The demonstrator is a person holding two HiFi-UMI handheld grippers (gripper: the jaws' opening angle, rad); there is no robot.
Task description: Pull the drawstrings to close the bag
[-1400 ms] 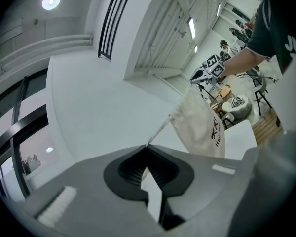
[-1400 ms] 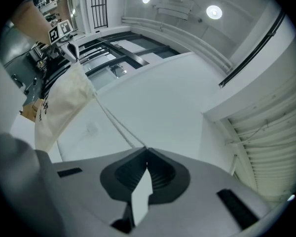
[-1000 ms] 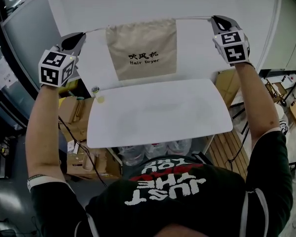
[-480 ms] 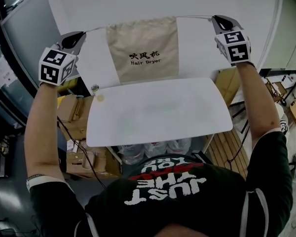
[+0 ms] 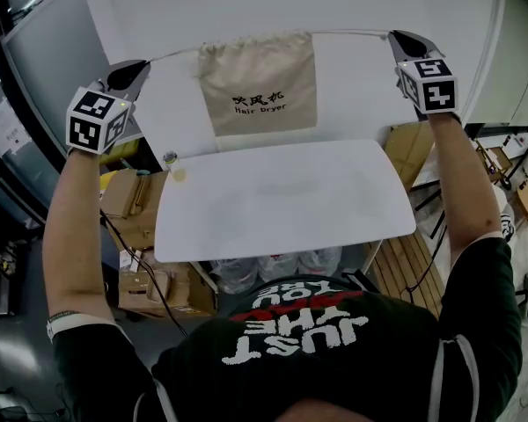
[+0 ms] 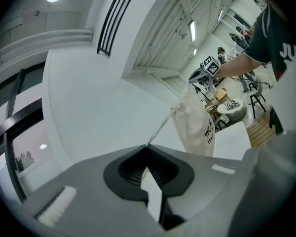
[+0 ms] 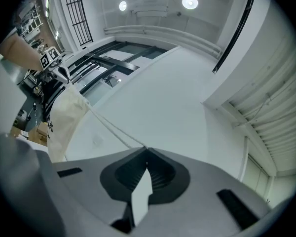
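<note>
A beige drawstring bag (image 5: 258,82) printed "Hair Dryer" hangs in the air above the white table (image 5: 282,205), its mouth gathered into pleats. Taut drawstrings run out from both top corners. My left gripper (image 5: 141,64) is shut on the left drawstring (image 5: 169,54); in the left gripper view the cord (image 6: 160,127) enters the closed jaw tips (image 6: 147,146) from the bag (image 6: 195,127). My right gripper (image 5: 394,35) is shut on the right drawstring (image 5: 352,32); in the right gripper view two cords (image 7: 113,127) lead from the bag (image 7: 61,120) into its tips (image 7: 146,148).
A white wall stands behind the bag. A small bottle (image 5: 169,159) sits at the table's far left corner. Cardboard boxes (image 5: 136,196) lie on the floor at the left, and wooden slats (image 5: 414,258) at the right.
Both grippers have moved a little further apart, the right one to the right. The bag's mouth has drawn narrower and more pleated, and the bag has shifted slightly right.
</note>
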